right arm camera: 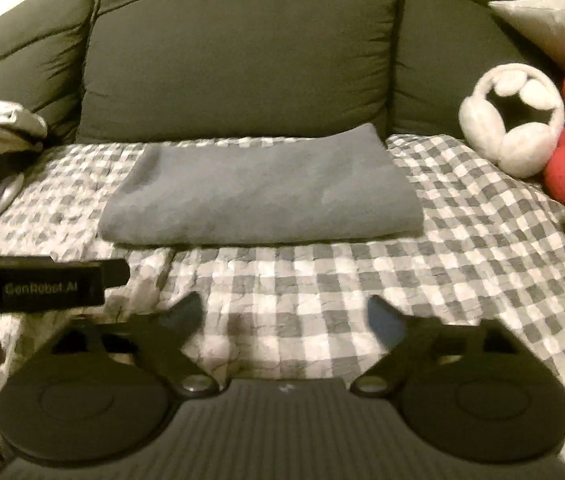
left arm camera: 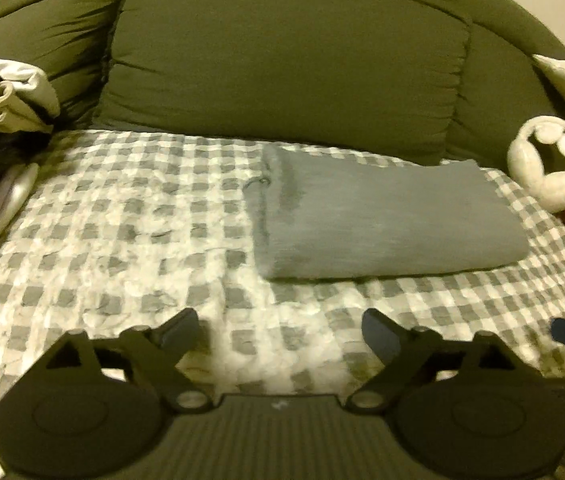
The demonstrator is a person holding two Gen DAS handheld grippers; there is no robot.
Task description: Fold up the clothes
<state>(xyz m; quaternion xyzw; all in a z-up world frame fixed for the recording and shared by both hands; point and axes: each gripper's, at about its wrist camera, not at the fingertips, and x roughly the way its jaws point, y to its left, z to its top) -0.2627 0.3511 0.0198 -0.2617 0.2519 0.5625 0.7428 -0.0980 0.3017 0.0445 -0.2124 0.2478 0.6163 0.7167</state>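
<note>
With the grey garment [right arm camera: 260, 196] already folded flat on the checked bedspread [right arm camera: 462, 240] just ahead, both the left gripper [left arm camera: 280, 330] and right gripper [right arm camera: 284, 316] are spread wide with nothing held, so they're probably best pulled straight back without snagging an edge.

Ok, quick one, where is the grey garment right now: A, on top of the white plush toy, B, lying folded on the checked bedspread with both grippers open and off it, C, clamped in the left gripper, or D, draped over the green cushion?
B: the folded grey garment lies flat on the checked bedspread, while the left gripper and the right gripper stand open, short of it.
</note>
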